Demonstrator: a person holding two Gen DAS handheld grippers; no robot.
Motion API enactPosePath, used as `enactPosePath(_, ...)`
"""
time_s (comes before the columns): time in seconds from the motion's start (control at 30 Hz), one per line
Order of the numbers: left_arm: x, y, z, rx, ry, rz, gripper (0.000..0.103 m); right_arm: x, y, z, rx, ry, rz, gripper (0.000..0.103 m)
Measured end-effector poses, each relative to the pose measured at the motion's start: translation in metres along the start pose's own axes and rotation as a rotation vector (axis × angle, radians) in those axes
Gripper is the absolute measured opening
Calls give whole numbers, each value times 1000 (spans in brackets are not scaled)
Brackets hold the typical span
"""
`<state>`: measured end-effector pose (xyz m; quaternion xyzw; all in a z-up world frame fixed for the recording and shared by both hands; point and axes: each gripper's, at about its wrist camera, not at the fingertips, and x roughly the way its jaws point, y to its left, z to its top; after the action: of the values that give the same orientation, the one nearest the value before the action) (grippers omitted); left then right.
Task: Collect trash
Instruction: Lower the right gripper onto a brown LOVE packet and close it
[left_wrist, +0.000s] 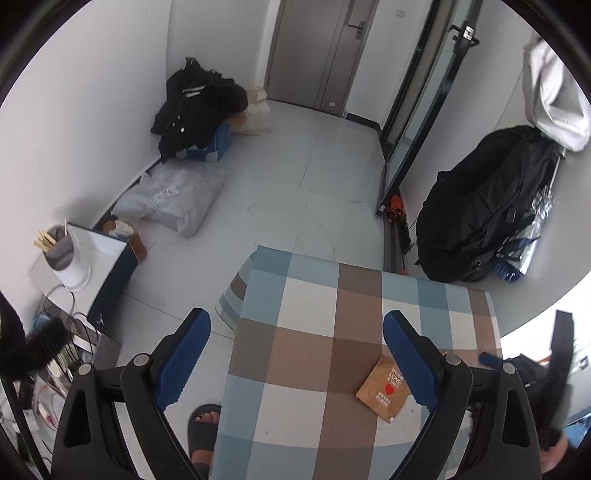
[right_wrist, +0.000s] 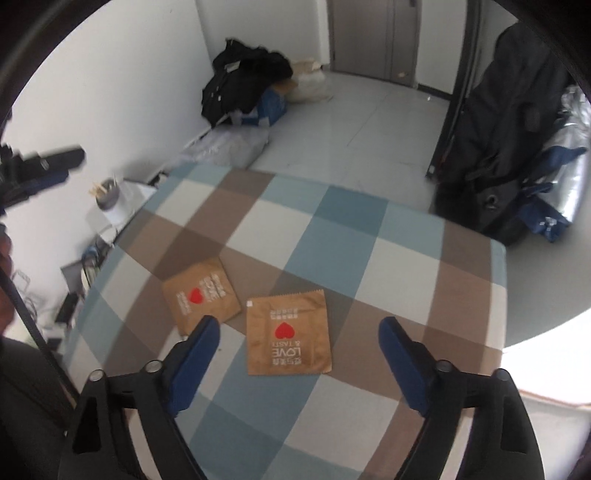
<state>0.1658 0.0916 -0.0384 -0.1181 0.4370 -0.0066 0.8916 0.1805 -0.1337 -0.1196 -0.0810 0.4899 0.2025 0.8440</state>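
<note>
only readable stuff from where i'm at: the flat square brown paper packet nearest my right jaws (right_wrist: 288, 332) has a red heart with "LOVE & TASTY" under it, same print on the second brown packet (right_wrist: 201, 293), rest is too tiny

**Checked table, two packets**

I see a table (right_wrist: 369, 236) covered with a cloth checked in blue, brown and white. Two flat brown packets lie on it, close together but apart: the nearer packet (right_wrist: 288, 332) and the farther packet (right_wrist: 201, 293), each printed with a red heart.
</note>
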Motion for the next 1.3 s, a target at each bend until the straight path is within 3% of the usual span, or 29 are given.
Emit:
enactPosePath(0.03,2,4,0,-20,8,-3,93,6,0,0,-6,12,-2,70)
enactPosePath(0.07,5,5,1,-28,19,0,93,13,0,-1,-7,31,5,70)
enactPosePath(0.3,12,13,6,-66,47,-16,93,32,9,-4,-45,84,-6,72)
enactPosePath(0.4,13,12,6,-54,48,-23,93,32,18,-8,-109,69,-42,73)
enactPosePath(0.57,15,15,3,-50,65,-25,93,29,17,-10,-104,66,-35,72)
enactPosePath(0.63,16,17,3,-60,70,-24,93,28,20,-12,-114,61,-31,64)
enactPosePath(0.8,18,21,3,-94,82,-33,93,29,25,-12,-107,42,-27,60)
enactPosePath(0.93,20,19,3,-100,86,-27,93,27,30,-13,-126,33,-21,43)
enactPosePath(1.3,25,14,-2,-71,101,-6,93,20,14,-13,-43,34,35,35)
